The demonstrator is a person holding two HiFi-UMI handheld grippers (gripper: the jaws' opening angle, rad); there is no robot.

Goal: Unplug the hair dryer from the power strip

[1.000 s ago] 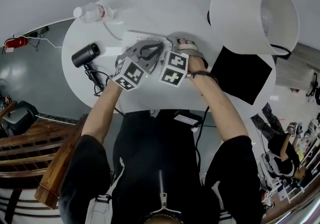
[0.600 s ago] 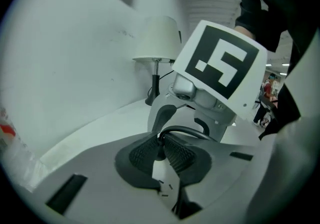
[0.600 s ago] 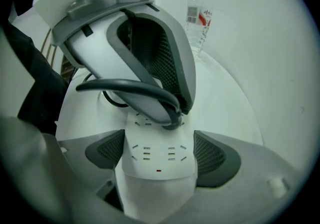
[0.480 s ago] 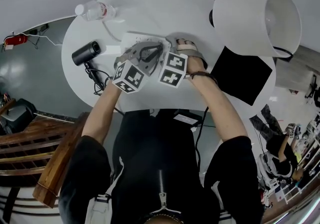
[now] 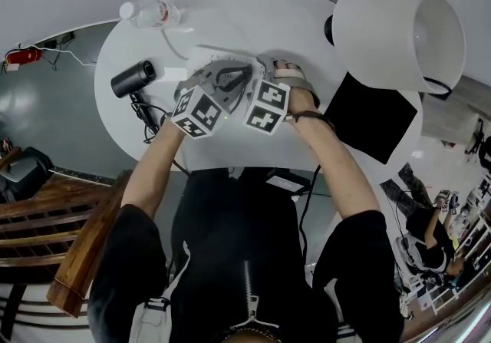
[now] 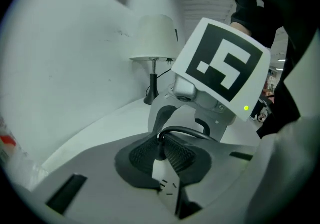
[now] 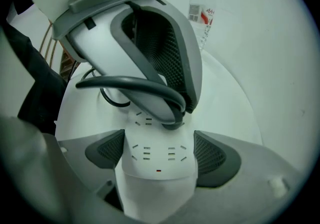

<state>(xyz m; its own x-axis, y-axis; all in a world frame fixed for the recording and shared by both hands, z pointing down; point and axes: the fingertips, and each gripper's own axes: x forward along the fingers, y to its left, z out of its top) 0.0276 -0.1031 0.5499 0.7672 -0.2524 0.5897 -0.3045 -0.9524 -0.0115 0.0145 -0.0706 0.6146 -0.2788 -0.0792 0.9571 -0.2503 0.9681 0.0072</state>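
Observation:
The white power strip [image 7: 156, 160] lies on the round white table [image 5: 230, 19]. My right gripper [image 7: 159, 152] points steeply down and is shut on it, one dark pad [image 7: 107, 149] pressed against each side. In the left gripper view, my left gripper [image 6: 161, 142] is shut on the black plug [image 6: 159, 151], which sits in the strip [image 6: 167, 184]; its cord [image 6: 187, 132] loops away over the jaws. The black hair dryer [image 5: 132, 78] rests at the table's left edge, with its cord [image 5: 147, 115] coiled beside it. In the head view both marker cubes hide the jaws.
A water bottle [image 5: 149, 10] lies at the table's far left. A large white lamp [image 5: 399, 27] stands at the right, with a black mat [image 5: 368, 115] in front of it. A wooden chair [image 5: 46, 219] stands on the floor at the left.

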